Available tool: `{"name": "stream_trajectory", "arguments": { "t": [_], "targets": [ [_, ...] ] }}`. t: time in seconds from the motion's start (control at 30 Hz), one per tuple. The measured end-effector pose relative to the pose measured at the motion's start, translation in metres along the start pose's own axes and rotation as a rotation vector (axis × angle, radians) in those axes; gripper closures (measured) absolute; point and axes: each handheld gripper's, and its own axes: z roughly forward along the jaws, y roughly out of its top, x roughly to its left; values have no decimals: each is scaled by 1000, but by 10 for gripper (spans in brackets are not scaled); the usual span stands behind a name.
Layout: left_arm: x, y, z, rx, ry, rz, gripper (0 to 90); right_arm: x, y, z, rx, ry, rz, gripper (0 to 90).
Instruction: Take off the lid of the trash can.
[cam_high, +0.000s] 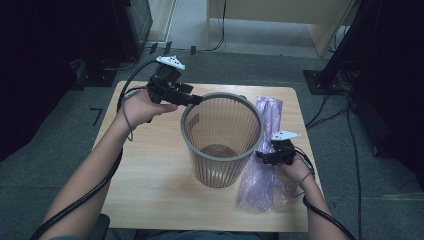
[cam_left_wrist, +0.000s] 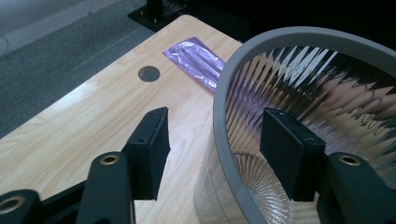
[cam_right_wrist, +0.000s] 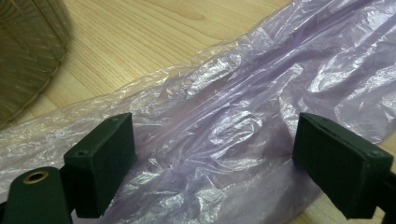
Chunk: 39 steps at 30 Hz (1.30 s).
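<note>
**A see-through bin, a purple bag and two tools**

The bin (cam_high: 221, 140) stands upright in the middle of the tabletop (cam_high: 150, 170). It is see-through with ribbed sides and a grey rim on top. It looks empty inside.

The left tool (cam_high: 192, 100) is at the far left part of the bin's rim. In the left gripper view, the rim (cam_left_wrist: 223, 116) runs between its two black jaws. One jaw is outside the bin, over the wood. The other jaw is inside the bin. The jaws are spread, and there is a gap between each jaw and the rim, so they are not pinching it. The left hand (cam_high: 142, 107) holds this tool just left of the bin.

The purple bag (cam_high: 262, 170) lies flat on the tabletop, right beside the bin on its right side. It is thin, crinkly plastic. It is long and reaches from behind the bin to the near edge of the tabletop.

The right tool (cam_high: 265, 156) is on the right of the bin, low over the bag. In the right gripper view, its jaws are spread wide, with the bag (cam_right_wrist: 224, 126) lying under and between them. They are not squeezing the bag. The right hand (cam_high: 297, 169) holds this tool near the bin's bottom right side.

A small round hole (cam_left_wrist: 149, 73) is in the tabletop, behind the bin and near the far end of the bag.
</note>
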Motion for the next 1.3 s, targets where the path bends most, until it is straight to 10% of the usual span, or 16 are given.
{"name": "stream_trajectory", "arguments": {
  "t": [0.3,1.3],
  "targets": [
    [-10,3,12,24,9,49,495,0,0,0,0,0,0,127],
    [-7,6,31,77,23,-10,805,0,0,0,0,0,-2,127]
  ]
}}
